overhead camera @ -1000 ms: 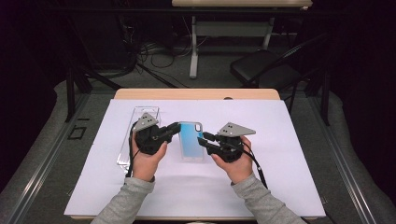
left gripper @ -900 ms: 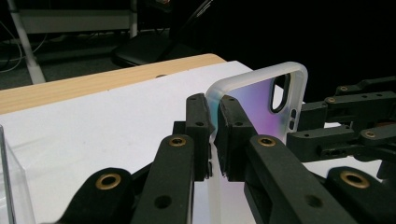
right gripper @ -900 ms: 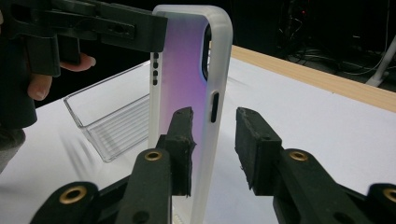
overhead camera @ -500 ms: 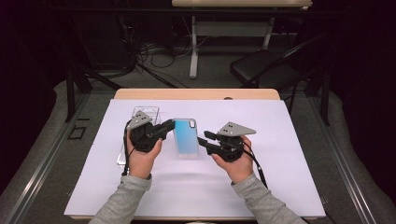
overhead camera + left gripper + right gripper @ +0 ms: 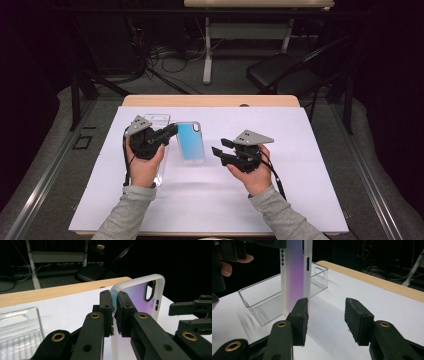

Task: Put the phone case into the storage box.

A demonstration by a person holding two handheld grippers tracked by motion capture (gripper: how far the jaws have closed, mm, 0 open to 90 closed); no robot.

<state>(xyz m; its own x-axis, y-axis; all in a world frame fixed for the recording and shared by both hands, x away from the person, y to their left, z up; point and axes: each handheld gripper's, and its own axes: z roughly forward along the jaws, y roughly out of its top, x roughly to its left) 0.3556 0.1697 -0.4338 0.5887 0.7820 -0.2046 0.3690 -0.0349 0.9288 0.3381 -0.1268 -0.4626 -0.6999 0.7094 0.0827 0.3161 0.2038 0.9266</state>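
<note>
Phone case [image 5: 190,141] is clamped at its edge by the left tool [image 5: 113,312]; the right tool [image 5: 325,321], jaws just opening, stands apart with nothing between them, above the counter [image 5: 310,150].

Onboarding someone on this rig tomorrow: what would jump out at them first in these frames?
The phone case, translucent white rim with a blue-to-purple back, near the middle of the white table cover, with the left hand-held gripper clamped on its rim. Next, the right hand-held gripper, its jaws apart with nothing between them; they have just been opening. Last, the clear plastic tray beside the case.
</note>
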